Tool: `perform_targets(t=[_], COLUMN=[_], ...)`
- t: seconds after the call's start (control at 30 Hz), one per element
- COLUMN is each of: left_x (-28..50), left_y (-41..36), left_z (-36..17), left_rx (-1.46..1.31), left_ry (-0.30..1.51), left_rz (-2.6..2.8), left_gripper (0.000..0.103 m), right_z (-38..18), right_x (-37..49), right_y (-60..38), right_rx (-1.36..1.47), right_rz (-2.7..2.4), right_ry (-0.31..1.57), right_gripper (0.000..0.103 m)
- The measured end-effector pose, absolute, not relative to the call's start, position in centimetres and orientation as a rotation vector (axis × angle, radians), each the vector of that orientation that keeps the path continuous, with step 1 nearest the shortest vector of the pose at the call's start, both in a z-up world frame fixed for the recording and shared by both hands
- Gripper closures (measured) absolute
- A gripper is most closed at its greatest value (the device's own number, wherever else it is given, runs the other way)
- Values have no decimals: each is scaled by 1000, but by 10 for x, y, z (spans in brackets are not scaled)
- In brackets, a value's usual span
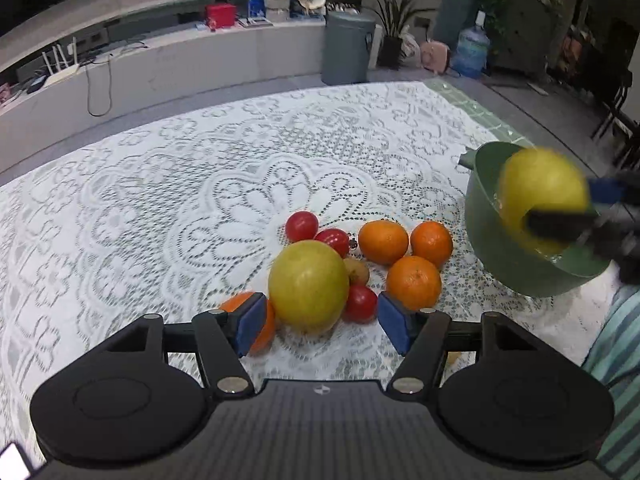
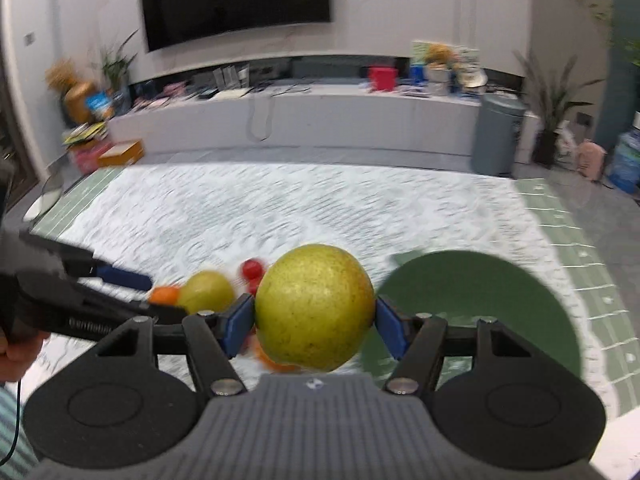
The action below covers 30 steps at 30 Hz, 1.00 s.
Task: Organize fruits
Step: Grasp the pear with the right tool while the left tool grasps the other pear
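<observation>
Above the green bowl (image 1: 480, 216), the right gripper's (image 2: 315, 320) fingers pinch a yellow-green fruit (image 2: 314, 306); the left gripper's (image 1: 318, 322) fingers are spread.

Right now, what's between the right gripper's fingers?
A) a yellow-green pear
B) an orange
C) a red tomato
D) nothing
A: the right gripper has its blue fingers pressed on both sides of the yellow-green pear, lifted off the table by the green bowl; the oranges still lie on the lace tablecloth.
</observation>
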<state>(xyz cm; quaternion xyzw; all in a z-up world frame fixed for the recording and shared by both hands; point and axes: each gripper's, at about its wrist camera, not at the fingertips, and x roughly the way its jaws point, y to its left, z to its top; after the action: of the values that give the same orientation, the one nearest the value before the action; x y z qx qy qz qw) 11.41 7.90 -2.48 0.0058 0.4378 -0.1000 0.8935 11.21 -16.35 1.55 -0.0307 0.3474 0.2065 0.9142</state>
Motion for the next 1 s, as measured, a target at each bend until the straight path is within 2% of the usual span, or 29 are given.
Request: perform_targets(t=[0.47,1.0], left_x=[166,174], left_y=[80,79], left_z=[-52,-60], left_rx=[-2,-31], left_ry=[1051,1069], left_rz=[-220,-190], left_gripper=[29,34], right_z=[-28,-68], right_x=[166,189], right_y=[-227,-233], right_rx=[-24,-5], right_rz=[271,285], right_ry=[865,1059], right_gripper=[40,40])
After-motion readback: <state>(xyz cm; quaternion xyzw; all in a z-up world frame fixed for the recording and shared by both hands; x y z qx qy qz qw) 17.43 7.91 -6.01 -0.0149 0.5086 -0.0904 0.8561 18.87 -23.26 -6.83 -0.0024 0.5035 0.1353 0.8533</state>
